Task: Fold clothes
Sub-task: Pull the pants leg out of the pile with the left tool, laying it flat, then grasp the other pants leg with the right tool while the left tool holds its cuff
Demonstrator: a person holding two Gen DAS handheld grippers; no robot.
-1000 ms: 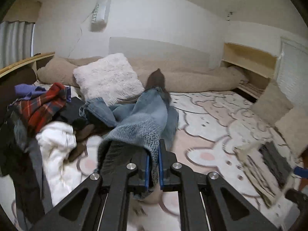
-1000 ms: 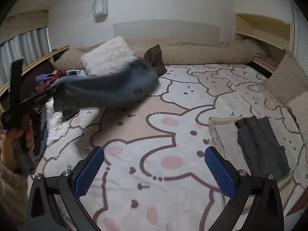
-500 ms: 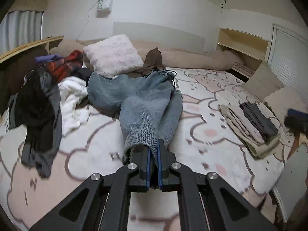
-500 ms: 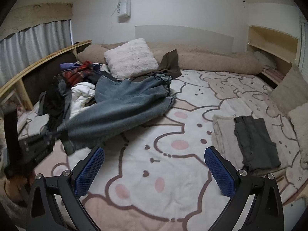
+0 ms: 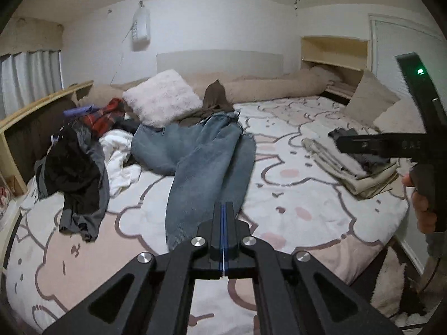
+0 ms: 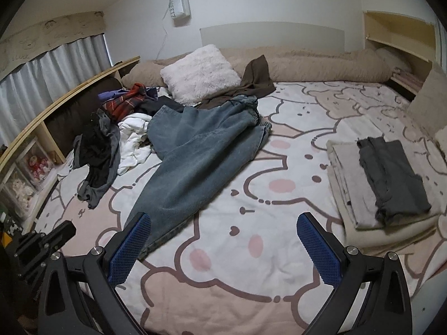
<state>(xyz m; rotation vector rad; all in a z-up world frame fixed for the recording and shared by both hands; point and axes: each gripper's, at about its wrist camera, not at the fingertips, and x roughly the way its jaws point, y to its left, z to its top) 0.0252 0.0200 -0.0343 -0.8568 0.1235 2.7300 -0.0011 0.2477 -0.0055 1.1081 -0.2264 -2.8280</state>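
Faded blue denim jeans [image 6: 195,156] lie spread diagonally on the cartoon-print bed cover [image 6: 251,279], legs overlapping, hems nearest. Left hand-held gripper [image 5: 224,223]: jaws together, apparently on nothing. Right hand-held gripper [image 6: 223,245]: jaws wide apart, empty. A good fold probably needs the legs aligned and smoothed. The unsorted clothes heap [image 6: 111,128] crowds one side; a folded stack [image 6: 385,184] sits well apart.

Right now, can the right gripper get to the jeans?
Probably yes. The right gripper is open, and the jeans hem lies just ahead by its left finger, nothing between.
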